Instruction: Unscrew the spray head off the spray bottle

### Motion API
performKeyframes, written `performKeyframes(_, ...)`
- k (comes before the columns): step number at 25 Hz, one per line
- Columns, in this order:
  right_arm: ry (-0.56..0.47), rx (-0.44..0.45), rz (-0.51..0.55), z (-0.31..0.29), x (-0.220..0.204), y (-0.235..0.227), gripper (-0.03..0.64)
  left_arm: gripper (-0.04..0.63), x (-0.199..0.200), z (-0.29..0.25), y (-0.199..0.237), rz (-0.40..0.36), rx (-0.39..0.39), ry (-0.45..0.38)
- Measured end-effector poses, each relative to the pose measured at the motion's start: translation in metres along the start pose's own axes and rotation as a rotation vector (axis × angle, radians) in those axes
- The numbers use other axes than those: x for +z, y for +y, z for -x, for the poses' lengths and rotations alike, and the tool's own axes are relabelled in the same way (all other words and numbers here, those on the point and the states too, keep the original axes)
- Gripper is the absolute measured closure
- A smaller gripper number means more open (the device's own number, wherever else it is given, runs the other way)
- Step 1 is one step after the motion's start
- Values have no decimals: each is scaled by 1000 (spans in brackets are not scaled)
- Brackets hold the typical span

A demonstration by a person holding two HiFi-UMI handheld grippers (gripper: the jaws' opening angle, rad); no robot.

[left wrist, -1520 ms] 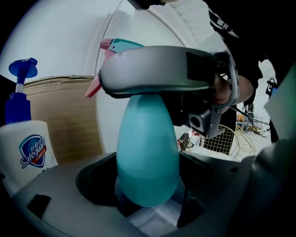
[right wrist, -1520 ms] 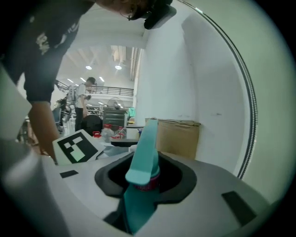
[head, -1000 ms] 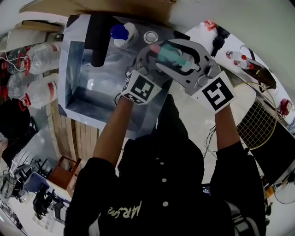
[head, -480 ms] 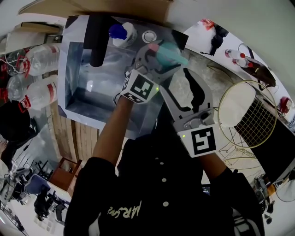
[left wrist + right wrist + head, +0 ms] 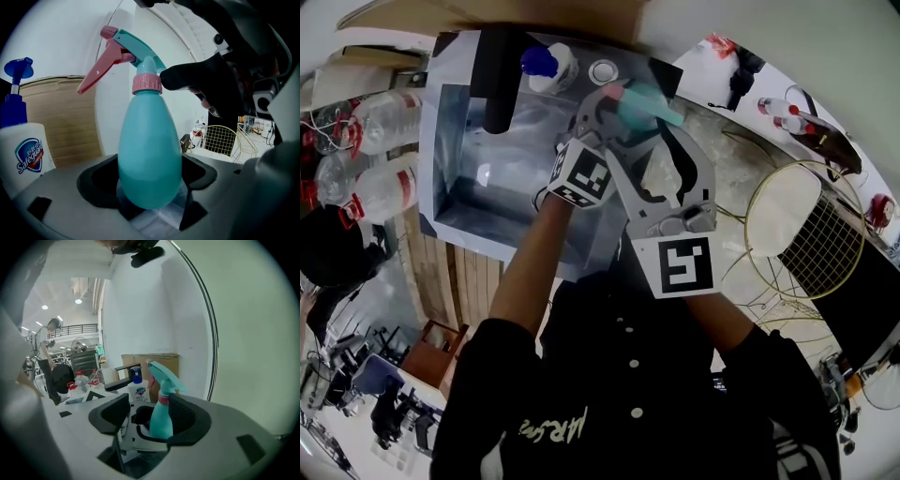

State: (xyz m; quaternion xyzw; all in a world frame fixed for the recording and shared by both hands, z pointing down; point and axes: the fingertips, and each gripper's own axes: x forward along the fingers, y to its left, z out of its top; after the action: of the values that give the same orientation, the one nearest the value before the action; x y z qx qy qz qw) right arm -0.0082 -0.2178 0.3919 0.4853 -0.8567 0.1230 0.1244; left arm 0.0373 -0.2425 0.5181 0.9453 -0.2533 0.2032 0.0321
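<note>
A teal spray bottle (image 5: 645,105) with a pink trigger and pink collar (image 5: 146,84) is upright over the sink's right rim. My left gripper (image 5: 614,111) is shut on its lower body (image 5: 149,150). My right gripper (image 5: 661,142) comes from the near side, open, its jaws standing wide. In the right gripper view the bottle (image 5: 161,420) stands between the two pads, close to the right one and well apart from the left one. In the left gripper view one black right fingertip (image 5: 187,77) sits right beside the collar. The spray head (image 5: 129,44) is on the bottle.
A steel sink (image 5: 455,187) with a black faucet (image 5: 497,80) lies under the left gripper. A blue-capped soap pump bottle (image 5: 546,67) stands at its back rim. Plastic water bottles (image 5: 380,112) lie left, a wire basket (image 5: 806,234) right, a cardboard box (image 5: 150,362) behind.
The right gripper left the spray head, swung down toward the person, then came back up close under the bottle. The left gripper and bottle have stayed put.
</note>
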Motion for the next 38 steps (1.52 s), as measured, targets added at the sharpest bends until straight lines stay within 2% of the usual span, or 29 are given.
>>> performKeyframes(11, 18, -51, 17, -5, 0, -9, 347, 198, 6, 0, 2, 3, 9, -13)
performKeyframes(19, -2, 19, 50, -13, 3, -5, 292, 198, -1, 0, 1, -3, 7, 5)
performKeyframes(25, -12, 45, 122, -25, 3, -7, 292, 198, 2, 0, 0, -5, -5, 1)
performKeyframes(28, -32, 63, 167, -30, 4, -12, 324, 198, 5, 0, 2, -6, -1, -2)
performKeyframes(31, -54, 105, 237, -33, 4, -15, 375, 198, 5, 0, 1, -9, -6, -1)
performKeyframes(34, -104, 183, 226, -35, 8, -16, 440, 198, 5, 0, 1, -10, -12, -1)
performKeyframes(36, -111, 279, 239, -36, 8, -14, 453, 198, 5, 0, 1, -10, -14, -1)
performKeyframes(38, -90, 394, 310, -35, 4, -10, 453, 198, 4, 0, 2, -11, -15, -3)
